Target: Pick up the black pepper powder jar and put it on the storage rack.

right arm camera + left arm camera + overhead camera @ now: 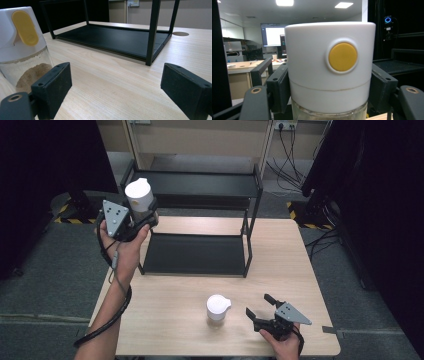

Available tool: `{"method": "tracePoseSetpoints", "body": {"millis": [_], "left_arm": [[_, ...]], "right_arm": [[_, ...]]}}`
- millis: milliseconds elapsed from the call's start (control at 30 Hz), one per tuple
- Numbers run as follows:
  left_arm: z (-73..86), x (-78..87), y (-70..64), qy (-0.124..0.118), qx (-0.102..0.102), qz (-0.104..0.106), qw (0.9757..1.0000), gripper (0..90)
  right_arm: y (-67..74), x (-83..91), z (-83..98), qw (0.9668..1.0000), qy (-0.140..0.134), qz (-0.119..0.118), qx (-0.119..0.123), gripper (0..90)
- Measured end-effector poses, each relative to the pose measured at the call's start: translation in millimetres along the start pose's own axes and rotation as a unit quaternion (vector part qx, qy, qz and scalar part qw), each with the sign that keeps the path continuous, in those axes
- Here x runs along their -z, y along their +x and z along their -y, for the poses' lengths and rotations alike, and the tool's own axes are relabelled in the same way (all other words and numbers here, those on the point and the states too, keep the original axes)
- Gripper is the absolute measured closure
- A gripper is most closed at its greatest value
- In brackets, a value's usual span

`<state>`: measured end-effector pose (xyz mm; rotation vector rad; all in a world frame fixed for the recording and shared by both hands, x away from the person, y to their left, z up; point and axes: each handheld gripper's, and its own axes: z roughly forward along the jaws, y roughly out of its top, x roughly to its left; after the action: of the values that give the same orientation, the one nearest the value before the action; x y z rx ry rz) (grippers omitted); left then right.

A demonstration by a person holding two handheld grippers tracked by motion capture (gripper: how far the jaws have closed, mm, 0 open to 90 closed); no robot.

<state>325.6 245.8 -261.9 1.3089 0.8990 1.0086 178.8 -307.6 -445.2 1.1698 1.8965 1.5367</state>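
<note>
Your left tool (142, 217) squeezes first jar (139, 195), lifted beside black shelf (200, 185). Not on shelf yet. Second jar (218, 308) waits on tabletop (170, 305). Your right tool (259, 306) rests nearby, jaws apart, holding nothing.

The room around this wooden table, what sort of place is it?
Probably a lab or office workroom: a lit monitor on a far desk, ceiling light panels, and a wall socket with hanging cables.

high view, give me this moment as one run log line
left gripper: shut on raised jar, beside rack | right gripper: open, empty | second jar: on table
</note>
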Motion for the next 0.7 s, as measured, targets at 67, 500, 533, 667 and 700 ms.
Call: {"method": "tracePoseSetpoints", "body": {"millis": [67,500,533,667,700], "left_arm": [[-2.2,-1.5,1.0,0.0,0.001,-0.002,1.0,30.5],[-16.4,-7.7,6.2,-0.004,0.006,-0.004,1.0,30.5],[-17.5,-8.5,6.2,-0.004,0.005,-0.004,1.0,30.5],[-22.6,-12.8,6.9,-0.002,0.002,-0.008,1.0,30.5],[-23.2,-13.7,6.9,-0.003,0.004,-0.01,0.9999,30.4]], "right_arm": [[-0.3,0.0,-0.1,1.0,0.0,0.0,-0.001,10.2],[0.0,-0.1,-0.1,1.0,0.0,0.0,-0.001,10.2],[0.0,0.0,-0.1,1.0,0.0,0.0,-0.001,10.2],[-0.1,-0.1,-0.1,1.0,0.0,0.0,-0.001,10.2],[-0.1,-0.1,-0.1,1.0,0.0,0.0,-0.001,10.2]]}}
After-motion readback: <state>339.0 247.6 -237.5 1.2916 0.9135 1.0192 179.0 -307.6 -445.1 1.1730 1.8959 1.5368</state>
